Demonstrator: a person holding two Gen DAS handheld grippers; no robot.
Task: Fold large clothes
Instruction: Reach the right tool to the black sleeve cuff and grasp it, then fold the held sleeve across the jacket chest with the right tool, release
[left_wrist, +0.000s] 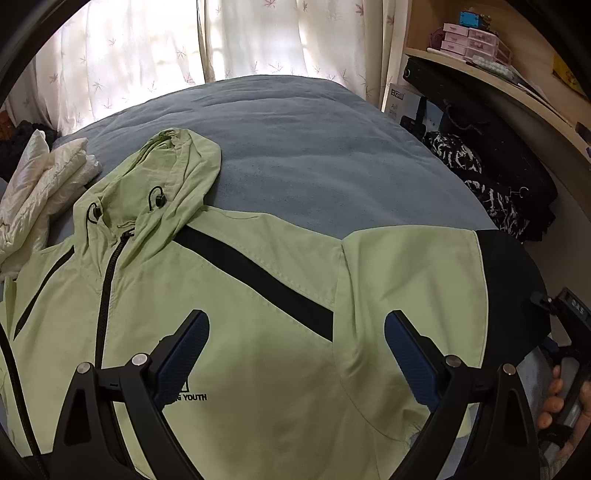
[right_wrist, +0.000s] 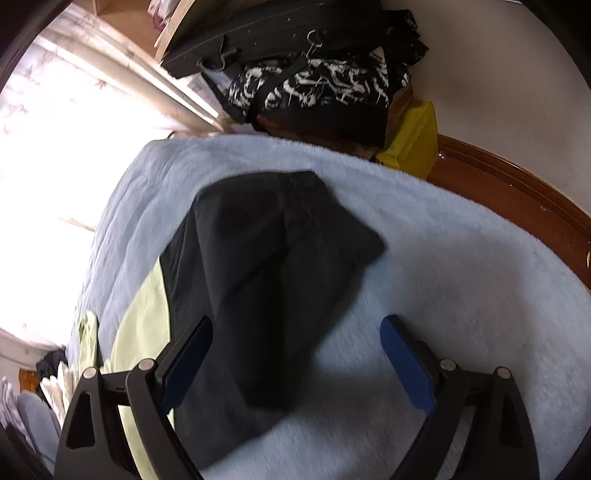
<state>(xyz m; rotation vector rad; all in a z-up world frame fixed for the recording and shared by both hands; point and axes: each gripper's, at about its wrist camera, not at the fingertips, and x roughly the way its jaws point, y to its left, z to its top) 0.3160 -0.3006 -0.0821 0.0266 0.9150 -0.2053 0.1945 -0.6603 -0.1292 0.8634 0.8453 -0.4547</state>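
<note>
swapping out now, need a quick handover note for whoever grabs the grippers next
Left gripper: open, nothing held, over the chest of the light green hooded jacket.
Right gripper: open, nothing held, over the jacket's black sleeve end.
Things: jacket lies front up, zipped, spread on the blue blanket, hood at the far end. A white garment is bundled beside the hood.
Done: jacket laid out; no fold visible.
Left: probably fold the sleeves in first, then the body.
</note>
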